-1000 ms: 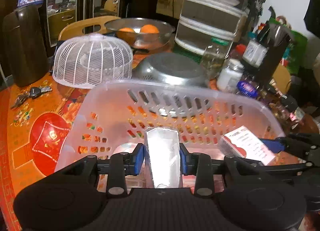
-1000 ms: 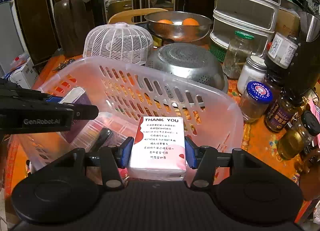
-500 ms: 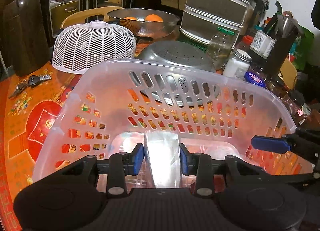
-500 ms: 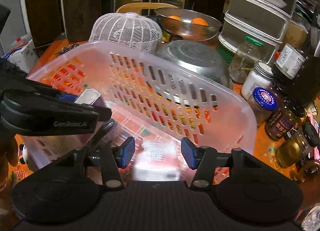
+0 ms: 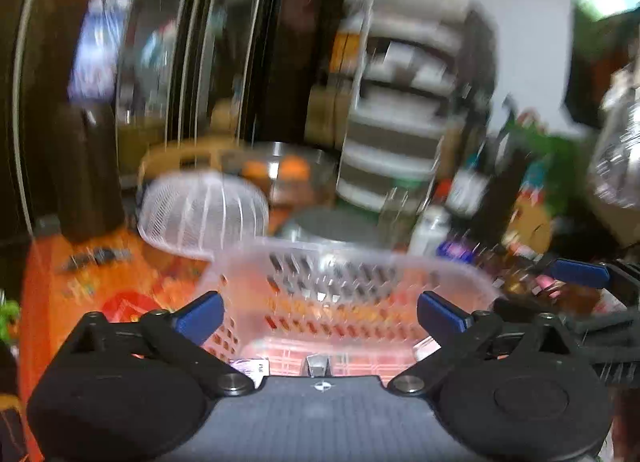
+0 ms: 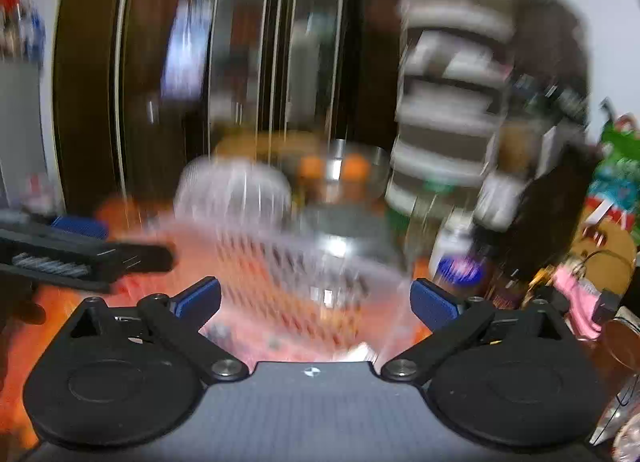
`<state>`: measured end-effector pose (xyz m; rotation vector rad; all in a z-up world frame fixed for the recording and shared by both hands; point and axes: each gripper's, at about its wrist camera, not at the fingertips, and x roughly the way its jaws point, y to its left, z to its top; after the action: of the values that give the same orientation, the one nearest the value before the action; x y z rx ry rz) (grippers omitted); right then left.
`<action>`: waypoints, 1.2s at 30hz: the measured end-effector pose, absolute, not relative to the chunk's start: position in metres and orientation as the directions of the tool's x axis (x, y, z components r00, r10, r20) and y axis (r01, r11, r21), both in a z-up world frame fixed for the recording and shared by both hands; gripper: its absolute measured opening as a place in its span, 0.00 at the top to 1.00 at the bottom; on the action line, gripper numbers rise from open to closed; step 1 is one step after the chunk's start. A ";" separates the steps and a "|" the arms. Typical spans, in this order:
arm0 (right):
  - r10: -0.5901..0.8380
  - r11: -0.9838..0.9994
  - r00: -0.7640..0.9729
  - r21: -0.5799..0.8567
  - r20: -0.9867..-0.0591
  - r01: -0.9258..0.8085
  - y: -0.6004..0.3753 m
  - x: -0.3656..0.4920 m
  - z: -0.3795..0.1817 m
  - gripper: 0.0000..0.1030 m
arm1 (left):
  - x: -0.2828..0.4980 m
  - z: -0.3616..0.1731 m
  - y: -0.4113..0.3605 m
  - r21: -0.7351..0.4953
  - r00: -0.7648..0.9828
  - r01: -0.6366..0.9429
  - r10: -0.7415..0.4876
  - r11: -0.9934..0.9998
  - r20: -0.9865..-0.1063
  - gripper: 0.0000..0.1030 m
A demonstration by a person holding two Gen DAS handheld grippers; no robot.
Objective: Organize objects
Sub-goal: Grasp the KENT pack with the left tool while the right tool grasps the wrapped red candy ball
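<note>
Both claws are gaping wide and gripping nothing: the left claw (image 5: 320, 314) and the right claw (image 6: 314, 300) are hovering over the near rim of the translucent slotted basket (image 5: 348, 262), which is sitting on the orange tabletop (image 5: 52, 282) at twelve o'clock of each camera. Small packets, blurred, are lying on its floor. The basket is looking light, thin-walled and flexible, likely slick; gripping its stiffer rim seems safest.

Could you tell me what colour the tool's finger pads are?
Blue pads, clearest in the left wrist view.
</note>
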<state>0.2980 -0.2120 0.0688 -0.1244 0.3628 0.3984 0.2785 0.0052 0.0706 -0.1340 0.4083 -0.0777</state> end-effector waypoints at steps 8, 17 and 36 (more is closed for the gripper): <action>0.377 0.926 0.894 0.103 -0.241 -0.363 -0.268 0.218 0.012 0.00 | 0.181 -0.013 -0.005 -0.144 0.874 0.078 -0.137 0.986 -0.467 0.00; 0.352 0.936 0.871 0.132 -0.342 -0.327 -0.263 0.215 -0.039 0.00 | 0.174 -0.064 -0.026 -0.141 0.770 0.146 -0.202 0.979 -0.605 0.00; 0.329 0.941 0.819 0.097 -0.470 -0.323 -0.241 0.247 -0.060 0.00 | 0.175 -0.064 -0.048 -0.005 0.770 0.201 -0.161 0.979 -0.617 0.32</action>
<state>0.2468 -0.2411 -0.0603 0.0129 0.5030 0.3475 0.1746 -0.0483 -0.0638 0.0627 0.6628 -0.1969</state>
